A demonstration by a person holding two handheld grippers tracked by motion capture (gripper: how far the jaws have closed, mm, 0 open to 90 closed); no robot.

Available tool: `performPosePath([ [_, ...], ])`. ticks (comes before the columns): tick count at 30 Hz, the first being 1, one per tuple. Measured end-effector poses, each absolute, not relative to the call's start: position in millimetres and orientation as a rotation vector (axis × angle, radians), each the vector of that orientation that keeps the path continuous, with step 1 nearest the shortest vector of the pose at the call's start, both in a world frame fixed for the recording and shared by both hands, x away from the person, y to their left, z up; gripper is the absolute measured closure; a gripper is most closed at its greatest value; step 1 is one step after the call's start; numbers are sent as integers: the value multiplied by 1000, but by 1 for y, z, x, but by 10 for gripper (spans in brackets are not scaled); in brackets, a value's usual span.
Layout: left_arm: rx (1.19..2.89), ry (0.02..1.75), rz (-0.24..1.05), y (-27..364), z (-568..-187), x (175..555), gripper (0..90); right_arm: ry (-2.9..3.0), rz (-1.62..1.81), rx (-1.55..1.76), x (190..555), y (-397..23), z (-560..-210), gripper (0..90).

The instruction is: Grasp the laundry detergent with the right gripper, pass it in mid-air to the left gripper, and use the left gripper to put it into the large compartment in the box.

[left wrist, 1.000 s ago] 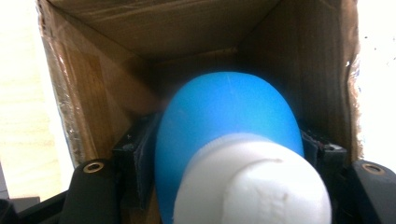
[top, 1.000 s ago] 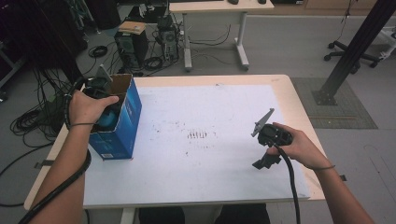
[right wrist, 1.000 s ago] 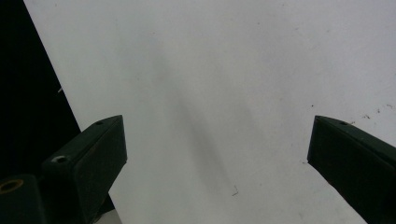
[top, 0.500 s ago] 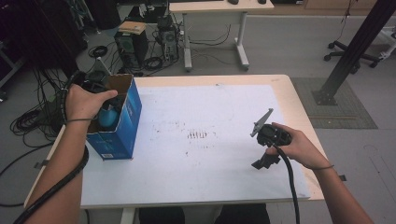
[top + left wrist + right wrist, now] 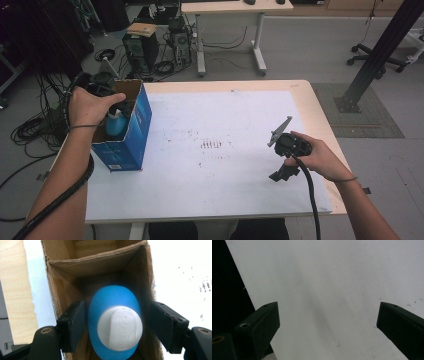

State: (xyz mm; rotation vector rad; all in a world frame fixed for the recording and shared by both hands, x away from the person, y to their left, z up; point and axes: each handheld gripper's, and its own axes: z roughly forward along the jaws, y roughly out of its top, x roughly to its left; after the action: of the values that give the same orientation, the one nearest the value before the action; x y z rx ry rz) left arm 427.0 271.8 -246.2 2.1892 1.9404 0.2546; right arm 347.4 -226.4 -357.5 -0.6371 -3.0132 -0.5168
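Release of a bottle into a box. The left gripper (image 5: 113, 322) hangs over the open top of the blue cardboard box (image 5: 134, 131) at the left edge of the counter (image 5: 240, 190), and its fingers (image 5: 75, 325) flank a blue bottle with a white cap (image 5: 115, 323) that stands upright inside the box. The jaws have just been opening; in the left gripper view a gap shows between the right finger and the bottle, while the left finger lies close against or just beside it, so the grip appears let go, with the bottle between the pads and not pressed by them. The step in hand is judged to be the setting-down of the bottle in the box. The next move calls for a little more opening and a straight lift, so that neither finger catches the cap or the cardboard wall and tips the bottle. The right gripper (image 5: 285, 150) rests idle in the right hand (image 5: 320, 159) on the right part of the counter, its fingers (image 5: 262, 325) wide apart with nothing between them. The counter is a pale wooden top under a white sheet with faint dark specks near its middle. Beyond it lie a grey floor, tangled cables (image 5: 35, 125), computer cases (image 5: 142, 47), a second desk (image 5: 230, 7) and a black post (image 5: 375, 55).
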Motion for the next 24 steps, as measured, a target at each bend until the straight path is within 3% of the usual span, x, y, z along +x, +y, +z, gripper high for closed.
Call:
performPosePath([
  [9, 2178, 1937, 275, 272, -235, 424, 260, -3023, -521, -626, 348, -226, -356, 43],
  [24, 2188, 1899, 321, 266, -200, 411, 126, -3023, -518, -633, 349, -224, -355, 42],
])
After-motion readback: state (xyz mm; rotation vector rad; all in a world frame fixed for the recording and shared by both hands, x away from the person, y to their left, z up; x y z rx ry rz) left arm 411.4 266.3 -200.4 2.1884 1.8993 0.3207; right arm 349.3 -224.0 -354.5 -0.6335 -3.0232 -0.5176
